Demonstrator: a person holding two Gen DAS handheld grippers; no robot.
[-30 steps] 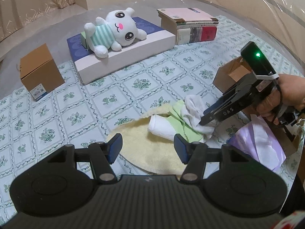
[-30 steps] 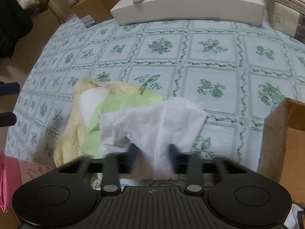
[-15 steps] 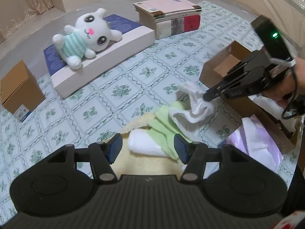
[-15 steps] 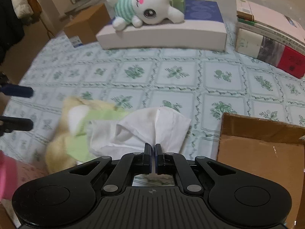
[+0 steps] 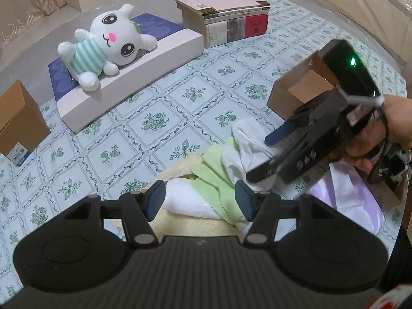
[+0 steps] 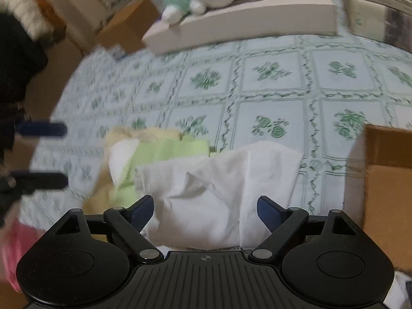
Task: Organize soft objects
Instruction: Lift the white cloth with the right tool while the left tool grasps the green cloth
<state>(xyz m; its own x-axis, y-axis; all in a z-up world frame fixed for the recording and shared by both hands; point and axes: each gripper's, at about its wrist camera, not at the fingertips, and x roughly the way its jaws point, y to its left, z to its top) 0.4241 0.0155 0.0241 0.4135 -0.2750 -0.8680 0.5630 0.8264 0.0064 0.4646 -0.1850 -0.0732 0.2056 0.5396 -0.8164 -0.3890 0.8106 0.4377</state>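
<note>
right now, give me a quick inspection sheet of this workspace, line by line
surface: table under a green floral tablecloth, with a clear plastic cover.
job's things: white cloth draped over a green cloth, a rolled white towel and a yellow towel, all in one pile; plush bunny lying on a flat white box.
clutter: stack of books; open cardboard box; closed brown box; lilac bag.
grippers: right gripper with jaws opening, white cloth between them, pads not pressing; left gripper open above the pile, holding nothing.
cables: thin cord at the hand holding the right gripper.
surroundings: curtain at far left; clothing at the left edge of the right wrist view.
</note>
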